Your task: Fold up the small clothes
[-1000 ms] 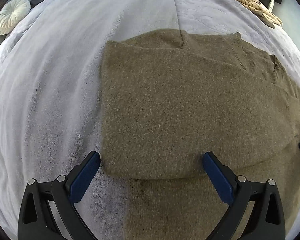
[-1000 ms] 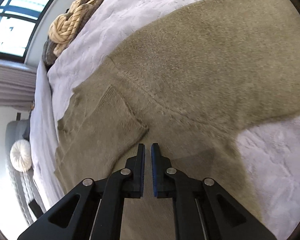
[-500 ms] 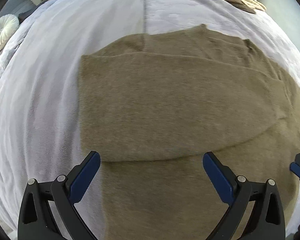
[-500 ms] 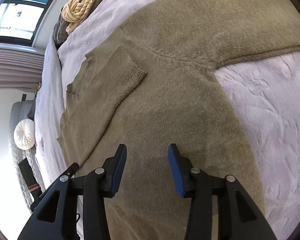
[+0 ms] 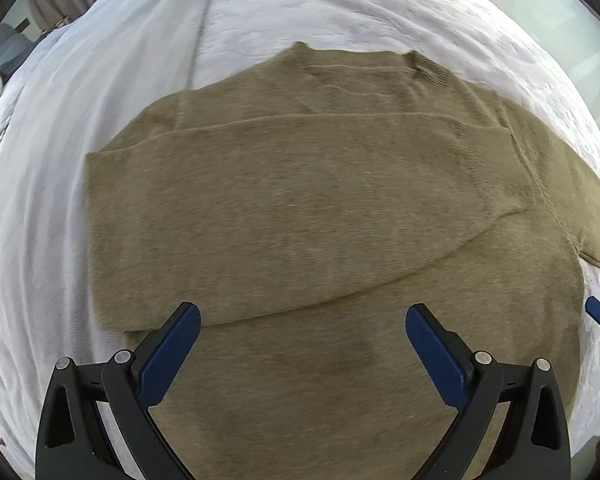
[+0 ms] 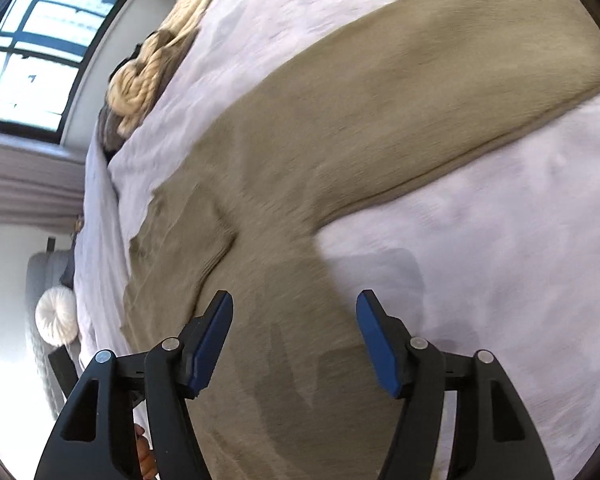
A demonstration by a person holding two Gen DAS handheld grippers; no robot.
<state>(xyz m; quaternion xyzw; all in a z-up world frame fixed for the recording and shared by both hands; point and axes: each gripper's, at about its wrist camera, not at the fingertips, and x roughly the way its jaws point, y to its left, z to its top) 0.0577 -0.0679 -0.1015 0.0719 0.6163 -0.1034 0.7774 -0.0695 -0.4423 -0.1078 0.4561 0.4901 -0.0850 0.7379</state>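
An olive-brown fuzzy knit sweater (image 5: 300,208) is lying flat on the pale lavender plush bedspread (image 5: 80,140), with one sleeve folded across its chest and the other sleeve (image 6: 440,92) stretching out over the cover, away from the body. The left gripper (image 5: 302,344), black with blue pads, is hanging above the sweater's lower body with its jaws spread wide and nothing between them; the fabric is lying loose beneath. The right gripper (image 6: 294,332) has just been opening its jaws and is now released, gripping nothing, hovering over the sweater's side edge where knit meets bedspread. Beyond the sweater's collar, at the far end of the bedspread, a cream chunky knotted cushion (image 6: 152,68) is resting. A round white pleated pillow (image 6: 56,316) is sitting off the bedspread's edge, well apart from the sweater.
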